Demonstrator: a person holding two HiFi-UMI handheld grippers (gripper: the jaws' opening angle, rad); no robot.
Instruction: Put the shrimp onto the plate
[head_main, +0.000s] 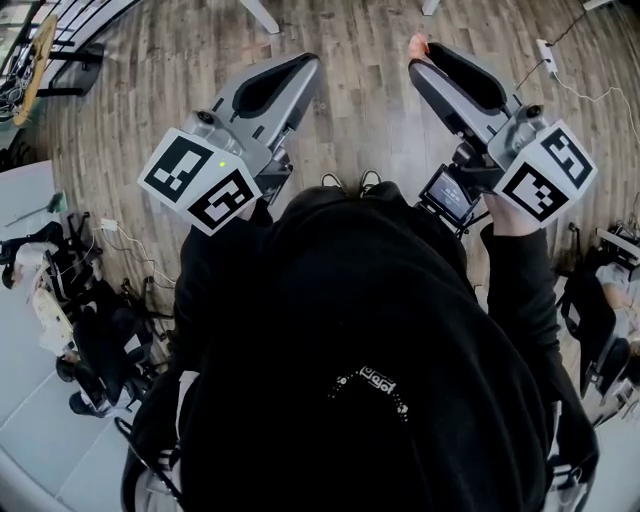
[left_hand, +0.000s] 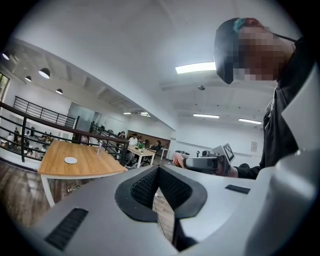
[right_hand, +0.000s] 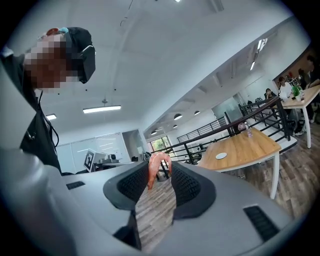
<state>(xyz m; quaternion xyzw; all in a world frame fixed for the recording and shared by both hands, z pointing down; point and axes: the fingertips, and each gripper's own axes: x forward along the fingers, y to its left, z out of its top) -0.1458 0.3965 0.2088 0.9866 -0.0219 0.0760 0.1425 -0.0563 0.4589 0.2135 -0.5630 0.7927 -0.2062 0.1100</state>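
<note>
The right gripper (right_hand: 161, 171) points level over the wooden floor (head_main: 370, 120), out in front of the person's body. Its jaws stand partly open and pinch the shrimp (right_hand: 157, 166) at their very tips. The pink body curls up above the pads, so most of it hangs free. That light tip grip seems chosen to carry the soft thing without crushing it, and the level hold probably stops it sliding out.

The left gripper (left_hand: 159, 171) is to the left of the right one and tipped slightly downward. Its jaws are closed on each other with nothing between them, and it looks idle, since one gripper is enough for this carry.

The white plate (right_hand: 221, 155) lies far off on a wooden table (right_hand: 250, 145), well apart from both grippers, with open floor between. The shrimp is therefore lifted but not delivered. Next, it likely has to be carried across to that table and lowered over the plate before the jaws open.
</note>
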